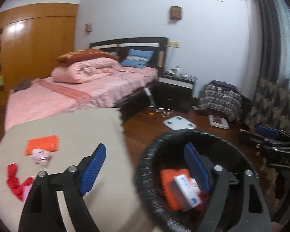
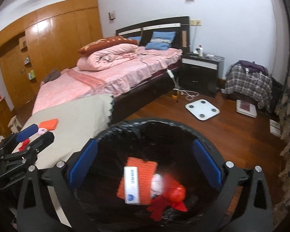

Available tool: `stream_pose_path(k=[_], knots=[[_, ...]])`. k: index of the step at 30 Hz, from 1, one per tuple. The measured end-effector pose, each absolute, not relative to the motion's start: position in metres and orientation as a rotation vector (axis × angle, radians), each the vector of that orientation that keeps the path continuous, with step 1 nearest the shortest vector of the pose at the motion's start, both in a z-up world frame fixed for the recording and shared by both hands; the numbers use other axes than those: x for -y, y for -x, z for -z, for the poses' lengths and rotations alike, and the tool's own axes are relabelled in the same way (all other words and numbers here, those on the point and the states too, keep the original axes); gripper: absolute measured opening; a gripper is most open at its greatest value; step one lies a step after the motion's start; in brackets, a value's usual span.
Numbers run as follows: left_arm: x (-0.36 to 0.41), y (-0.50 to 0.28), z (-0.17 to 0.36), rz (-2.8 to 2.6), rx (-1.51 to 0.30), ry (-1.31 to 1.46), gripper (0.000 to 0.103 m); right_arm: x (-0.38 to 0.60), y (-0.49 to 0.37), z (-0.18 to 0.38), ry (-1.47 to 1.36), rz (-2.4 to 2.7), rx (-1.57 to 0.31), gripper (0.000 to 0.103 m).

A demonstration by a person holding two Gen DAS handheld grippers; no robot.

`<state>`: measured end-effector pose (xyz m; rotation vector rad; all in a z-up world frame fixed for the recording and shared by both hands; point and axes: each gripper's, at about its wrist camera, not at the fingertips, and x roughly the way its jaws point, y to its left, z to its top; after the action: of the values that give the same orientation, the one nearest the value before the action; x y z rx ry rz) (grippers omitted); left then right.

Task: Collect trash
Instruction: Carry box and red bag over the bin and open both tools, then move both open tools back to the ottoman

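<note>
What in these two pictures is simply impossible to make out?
- Print on the white box in the bin: blurred in both views.
- Pink scrap and red scrap in the bin: right wrist view, too smeared to identify.
- Trash left on the beige cloth: in the left wrist view the left tool covers part of the red piece.
- Bin bottom: dark, and covered by trash.
- Nightstand items: too small.

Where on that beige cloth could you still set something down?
The beige cloth is bare from the orange pad across to its scalloped edge by the bed. It is crowded near the left gripper: pad, pink scrap, red scrap. The bin holds trash.
</note>
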<state>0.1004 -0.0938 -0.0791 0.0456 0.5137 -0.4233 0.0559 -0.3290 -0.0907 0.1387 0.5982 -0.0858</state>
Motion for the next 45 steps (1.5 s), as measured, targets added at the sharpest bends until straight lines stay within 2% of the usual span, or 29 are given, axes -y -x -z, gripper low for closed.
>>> stream_pose_path(k=[19, 28, 37, 41, 43, 45], knots=[[-0.075, -0.113, 0.09, 0.0, -0.509, -0.012, 0.083, 0.182, -0.138, 0.095, -0.084, -0.193, -0.612, 0.096], [-0.157, -0.151, 0.136, -0.173, -0.617, 0.024, 0.083, 0.124, -0.183, 0.121, -0.05, -0.25, -0.662, 0.096], [-0.185, -0.18, 0.175, -0.186, -0.743, 0.067, 0.078, 0.082, -0.215, 0.147, -0.01, -0.289, -0.711, 0.096], [-0.187, -0.186, 0.186, -0.17, -0.79, 0.086, 0.071, 0.072, -0.23, 0.157, -0.006, -0.297, -0.73, 0.096], [-0.189, -0.191, 0.192, -0.146, -0.827, 0.107, 0.062, 0.067, -0.236, 0.161, -0.001, -0.301, -0.739, 0.096], [-0.185, -0.196, 0.196, -0.123, -0.857, 0.12, 0.04, 0.061, -0.242, 0.164, -0.001, -0.306, -0.744, 0.096]])
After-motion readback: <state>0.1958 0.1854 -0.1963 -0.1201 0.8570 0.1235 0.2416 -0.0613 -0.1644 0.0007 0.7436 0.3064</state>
